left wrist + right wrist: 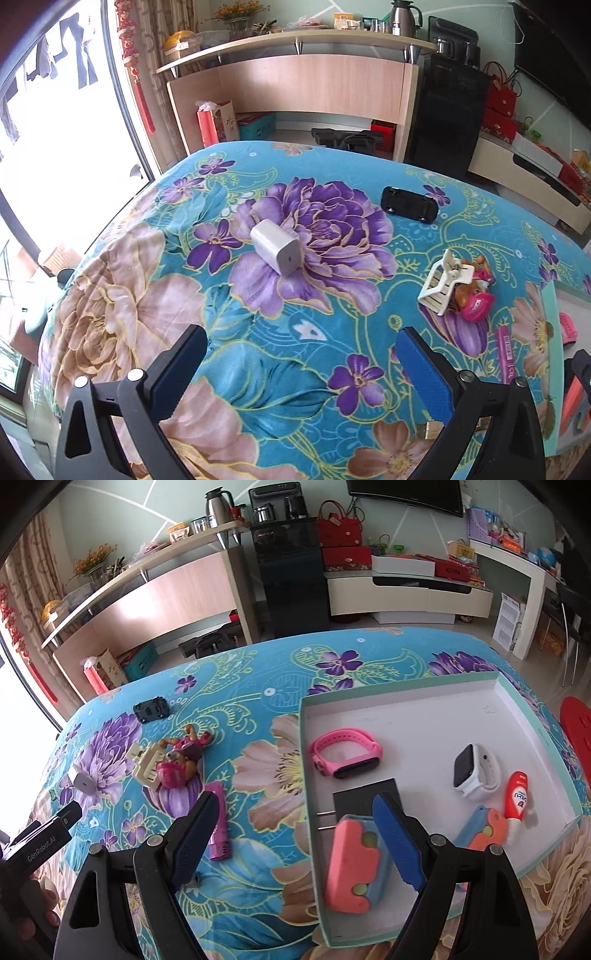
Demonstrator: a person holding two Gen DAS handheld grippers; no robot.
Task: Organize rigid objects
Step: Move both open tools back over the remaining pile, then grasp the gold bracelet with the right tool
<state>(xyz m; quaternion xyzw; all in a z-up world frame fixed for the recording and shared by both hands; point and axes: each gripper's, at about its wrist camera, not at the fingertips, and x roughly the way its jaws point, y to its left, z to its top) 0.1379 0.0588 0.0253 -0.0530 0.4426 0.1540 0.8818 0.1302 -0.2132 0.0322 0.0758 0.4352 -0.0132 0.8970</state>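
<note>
While both our left gripper (pixel 301 356) and right gripper (pixel 295 830) hover with fingers spread wide and empty, we see the white charger (pixel 275 247), black toy car (pixel 410 204) and cream hair clip (pixel 445 281) on the floral counter (pixel 258 369), with 2 watches inside the tray (pixel 532 716).

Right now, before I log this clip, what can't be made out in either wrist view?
- Left wrist: box cut by the right edge; contents mostly unseen.
- Right wrist: black charger and blue-orange toy partly behind the right gripper finger.
- Right wrist: white charger near the left edge, small and distorted.
- Both: purple tube label too small to read.
</note>
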